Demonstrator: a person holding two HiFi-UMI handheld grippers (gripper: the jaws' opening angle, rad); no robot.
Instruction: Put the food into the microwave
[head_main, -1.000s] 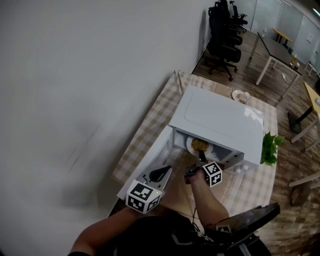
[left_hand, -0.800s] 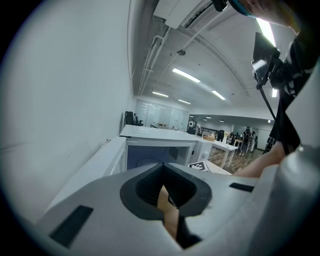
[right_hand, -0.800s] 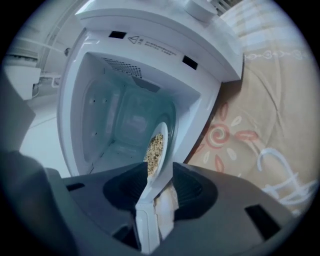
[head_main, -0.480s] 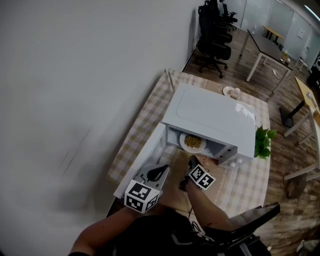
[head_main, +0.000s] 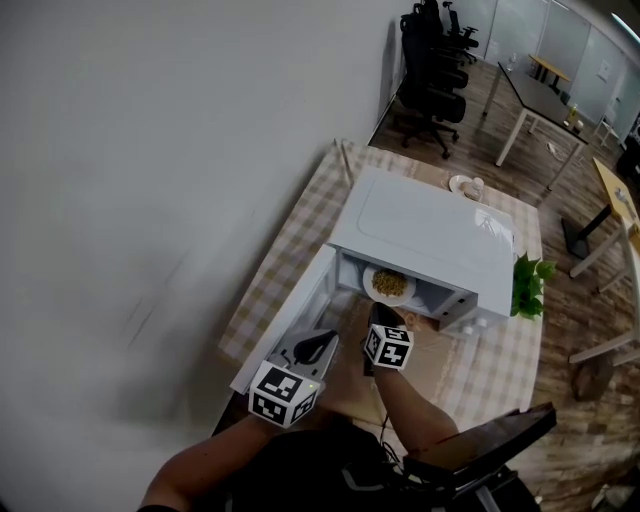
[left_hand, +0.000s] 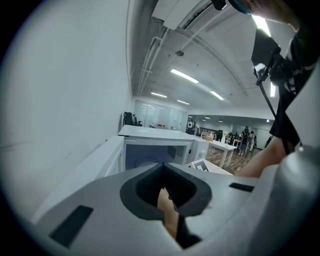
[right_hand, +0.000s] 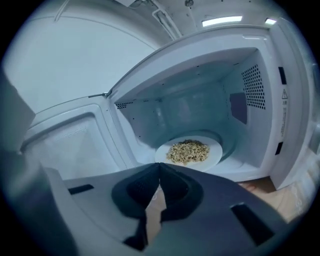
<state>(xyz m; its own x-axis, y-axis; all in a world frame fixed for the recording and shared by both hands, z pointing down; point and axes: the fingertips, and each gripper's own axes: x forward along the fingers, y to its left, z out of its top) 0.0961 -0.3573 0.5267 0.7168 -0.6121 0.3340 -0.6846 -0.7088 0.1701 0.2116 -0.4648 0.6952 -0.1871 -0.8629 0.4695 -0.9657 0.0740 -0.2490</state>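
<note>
Left claw (head_main: 318, 347) pinched closed, empty, just beside the open door (head_main: 283, 322), nearer it than right claw (head_main: 381, 314), jaws just closed on nothing; plate of food (head_main: 390, 285) straight ahead, already inside the microwave (head_main: 430, 235).

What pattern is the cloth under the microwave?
The tablecloth is a beige-and-white check, clearest in the head view.

My left tongs (head_main: 326, 338) had a pale grey shell with black jaw linings. Behind it sat a white cube (head_main: 285, 392) printed with black square markers. My right tongs (head_main: 381, 313) looked darker and carried 1 such cube too. Their jaws had just been closing, with nothing between them. I wore a black top (head_main: 300, 470). A thin cable (head_main: 383, 428) ran along my right forearm.
</note>
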